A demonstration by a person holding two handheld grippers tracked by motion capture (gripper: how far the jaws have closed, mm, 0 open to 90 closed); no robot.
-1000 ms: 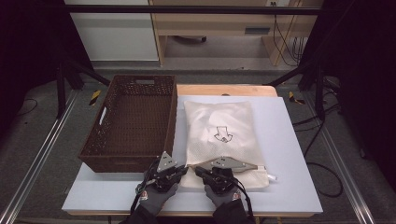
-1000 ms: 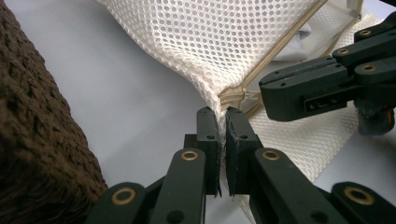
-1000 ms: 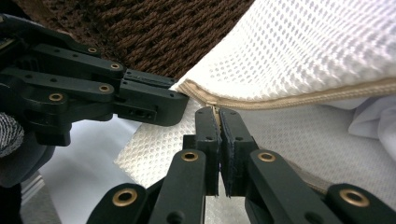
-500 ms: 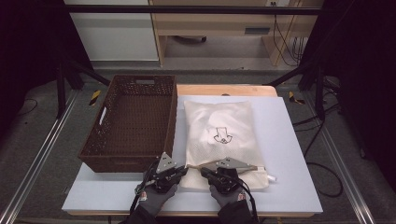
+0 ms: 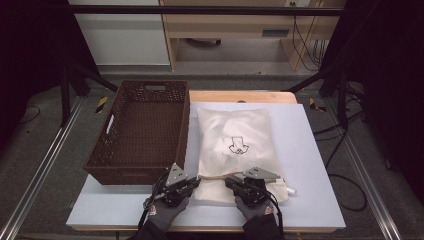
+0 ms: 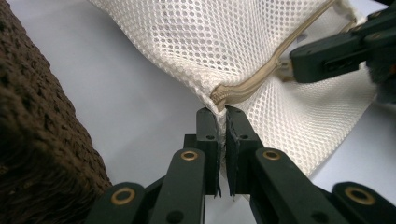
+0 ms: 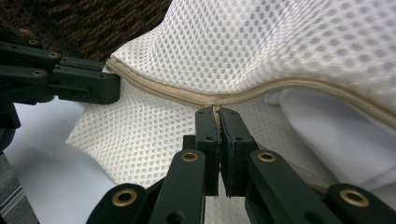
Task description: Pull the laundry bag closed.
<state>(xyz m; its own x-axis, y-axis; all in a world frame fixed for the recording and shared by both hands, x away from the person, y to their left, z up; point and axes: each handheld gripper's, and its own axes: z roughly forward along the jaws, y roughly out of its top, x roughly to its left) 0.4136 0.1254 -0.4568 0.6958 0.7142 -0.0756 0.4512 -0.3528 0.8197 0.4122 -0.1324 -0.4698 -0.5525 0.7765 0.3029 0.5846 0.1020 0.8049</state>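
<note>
High view: I see both gloved hands coming in at the near table edge, wrists low, left gripper (image 5: 192,183) and right gripper (image 5: 231,181) pointing inward toward each other along the near end of the white mesh laundry bag (image 5: 235,135). Left gripper view: jaws nearly together, pinching the bag corner at the end of the beige zipper (image 6: 243,88); the right gripper (image 6: 299,63) sits farther along the same zipper. Right gripper view: jaws also nearly together, clamped on the zipper (image 7: 233,99) mid-run, seemingly on the pull; white fabric (image 7: 327,135) shows through the open part to one side. Bag lies flat on the white table top (image 5: 305,150), lengthwise away from me, black emblem (image 5: 238,146) up, just beside the brown wicker basket (image 5: 140,135). Beyond the table: grey floor (image 5: 60,150), black frame legs, wooden furniture (image 5: 230,25), cables (image 5: 305,40) at far right.
</note>
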